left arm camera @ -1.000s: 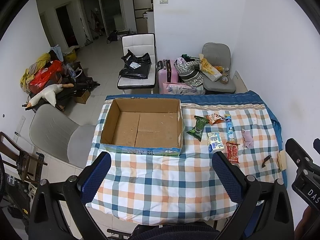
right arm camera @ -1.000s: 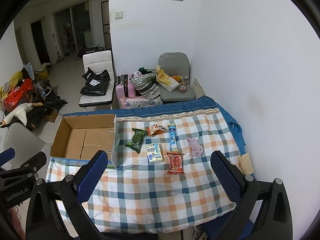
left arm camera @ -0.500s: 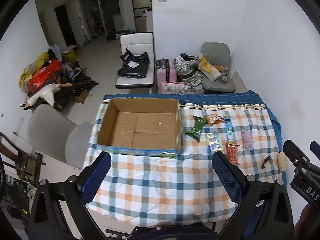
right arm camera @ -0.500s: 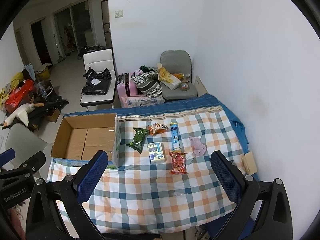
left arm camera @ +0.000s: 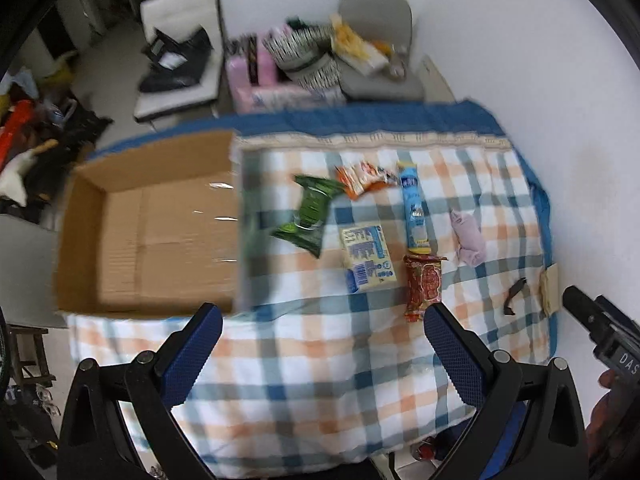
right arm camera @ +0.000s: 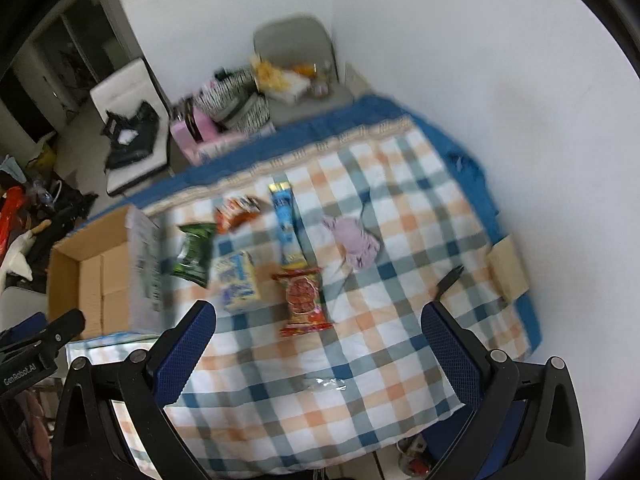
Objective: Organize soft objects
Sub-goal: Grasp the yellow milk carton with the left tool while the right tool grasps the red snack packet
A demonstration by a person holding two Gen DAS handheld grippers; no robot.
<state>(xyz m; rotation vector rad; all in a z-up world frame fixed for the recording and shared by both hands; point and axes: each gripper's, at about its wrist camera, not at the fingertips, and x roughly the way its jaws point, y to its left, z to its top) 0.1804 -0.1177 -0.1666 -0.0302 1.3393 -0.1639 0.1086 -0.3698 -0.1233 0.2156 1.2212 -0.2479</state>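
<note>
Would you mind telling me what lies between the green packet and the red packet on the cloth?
The yellow-and-blue pack lies between the green packet and the red packet; both wrist views show it.

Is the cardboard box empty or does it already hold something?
Empty. The left wrist view shows the cardboard box open, only its bare brown floor inside; the packets, such as the green packet, lie on the checked cloth.

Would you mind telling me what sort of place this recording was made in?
Most likely a lived-in home: a checked tablecloth covers the table, chairs piled with bags stand behind it, and a pink suitcase stands between them.
</note>
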